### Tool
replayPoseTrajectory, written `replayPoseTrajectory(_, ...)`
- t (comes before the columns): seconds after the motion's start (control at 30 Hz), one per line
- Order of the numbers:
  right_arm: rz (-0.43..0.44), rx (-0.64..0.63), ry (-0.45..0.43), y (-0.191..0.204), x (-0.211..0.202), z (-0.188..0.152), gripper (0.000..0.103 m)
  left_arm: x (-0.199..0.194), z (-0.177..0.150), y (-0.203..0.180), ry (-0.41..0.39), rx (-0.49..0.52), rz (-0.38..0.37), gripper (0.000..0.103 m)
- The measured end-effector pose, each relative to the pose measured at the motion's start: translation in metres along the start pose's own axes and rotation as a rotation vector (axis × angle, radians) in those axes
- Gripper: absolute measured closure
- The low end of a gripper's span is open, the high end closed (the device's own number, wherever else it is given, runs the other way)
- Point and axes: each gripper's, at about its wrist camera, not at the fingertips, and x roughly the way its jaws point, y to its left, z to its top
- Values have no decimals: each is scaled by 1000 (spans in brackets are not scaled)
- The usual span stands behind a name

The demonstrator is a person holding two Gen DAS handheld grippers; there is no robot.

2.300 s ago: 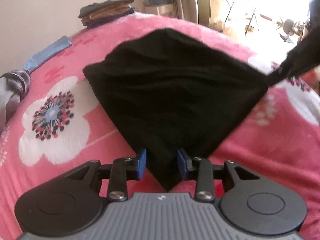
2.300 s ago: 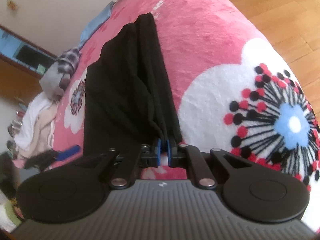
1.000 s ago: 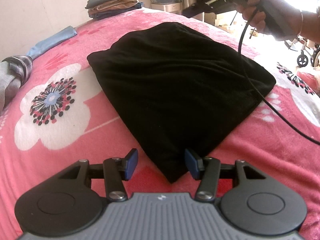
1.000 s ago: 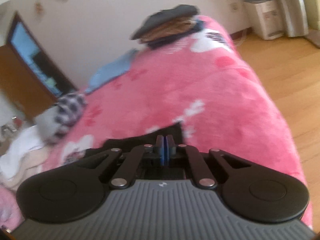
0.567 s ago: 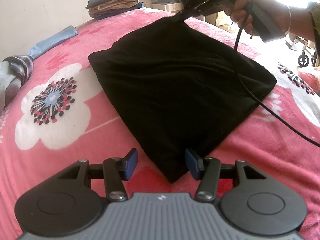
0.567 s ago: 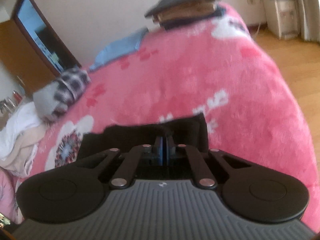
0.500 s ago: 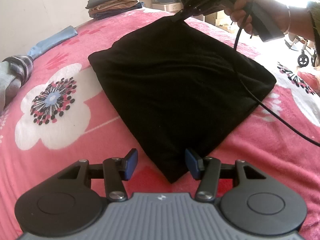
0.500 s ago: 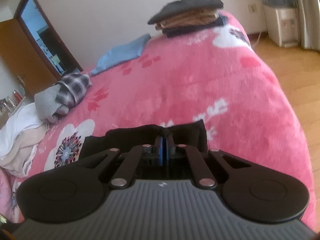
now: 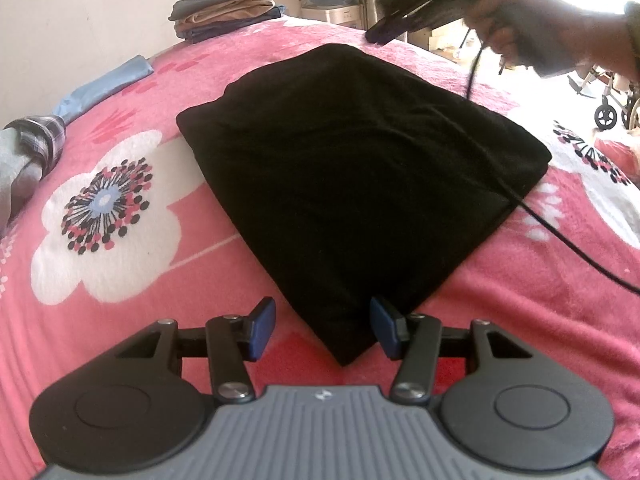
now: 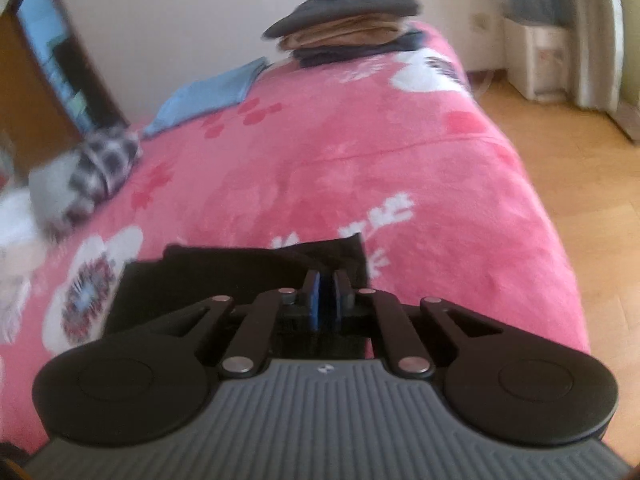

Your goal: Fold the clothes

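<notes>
A folded black garment (image 9: 352,160) lies flat on the pink flowered blanket (image 9: 120,320). My left gripper (image 9: 322,328) is open just above the blanket, its blue pads (image 9: 262,326) on either side of the garment's near corner without pressing it. Blurred and held by a hand (image 9: 540,28), my right gripper (image 9: 376,34) hovers just above the garment's far corner. In the right wrist view the right gripper (image 10: 326,296) has jaws opening to a narrow slit with nothing between them, and the garment (image 10: 240,276) lies below and to the left.
A stack of folded clothes (image 9: 226,14) sits at the bed's far end. A blue cloth (image 9: 104,88) and a grey and plaid bundle (image 9: 28,148) lie at the left. A black cable (image 9: 560,240) crosses the garment's right corner. The bed edge drops to a wooden floor (image 10: 580,160).
The right gripper has let go of the garment's far corner and lifted a little off it. The garment lies flat as before. The left gripper has not moved.
</notes>
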Motion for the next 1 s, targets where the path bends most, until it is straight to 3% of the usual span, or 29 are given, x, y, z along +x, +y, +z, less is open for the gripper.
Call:
replayPoseTrajectory(0.07,32,18,6,-7,-24,-2,94,0,0,0,-1,-2,-1,49)
replayPoseTrajectory(0.2,153,15,102,-9,-62,-21,92,-1,-1,1,-4,-4,-5,49)
replayPoseTrajectory(0.43,174,-93,171,10,-84,-72,89,-2,-1,0,5,-4,1,49)
replayPoseTrajectory(0.47,158,-125,178,13,-83,-78,90,-3,-1,0,7,-5,2,48)
replayPoseTrajectory(0.57,-4,-205,210,7,-76,-97,94,-3,-1,1,19,-13,2,48)
replayPoseTrajectory(0.63,-46,-164,172,0,-87,-97,96,-4,-1,2,25,-14,3,47)
replayPoseTrajectory(0.73,-41,-199,80,11,-114,-95,96,-4,-1,2,31,-15,4,47)
replayPoseTrajectory(0.87,112,-403,85,49,-127,-116,96,-3,1,3,42,-24,3,47)
replayPoseTrajectory(1.0,12,-493,203,39,-115,-147,97,-5,4,6,75,-55,1,46)
